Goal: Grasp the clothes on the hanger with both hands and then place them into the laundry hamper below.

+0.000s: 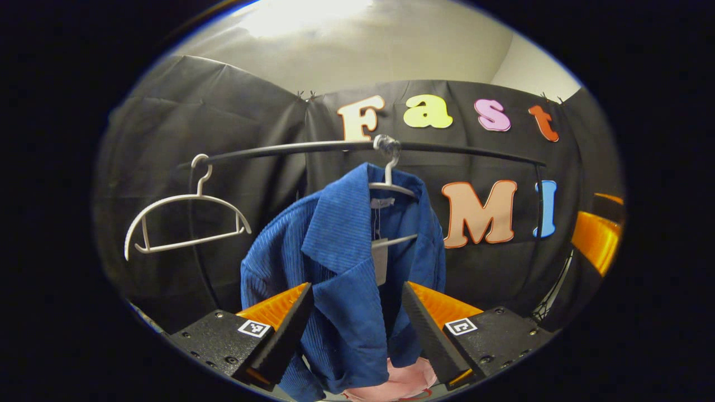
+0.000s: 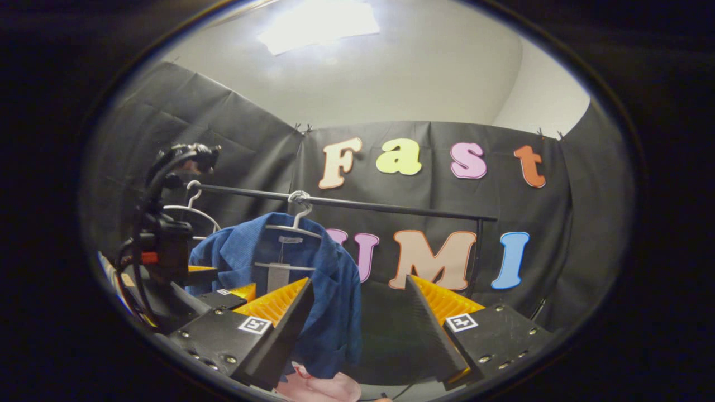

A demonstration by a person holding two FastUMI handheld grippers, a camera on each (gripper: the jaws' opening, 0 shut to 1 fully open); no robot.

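Left gripper view: blue jacket hangs between spread fingers, seemingly untouched.

We log the black rail as the carrier: it runs level across the booth in front of the black cloth wall, with an upright post dropping from its far end in the right gripper view. Two hangers hook over it. The empty white hanger sits near the rail's left end in the left gripper view, tilted, nothing on it. The second white hanger hooks on near mid-rail and bears the blue corduroy jacket, which hangs open at the front, a tag showing at the collar. The two hangers are well apart. In the right gripper view we see both hangers again, the jacket draped below the rail.
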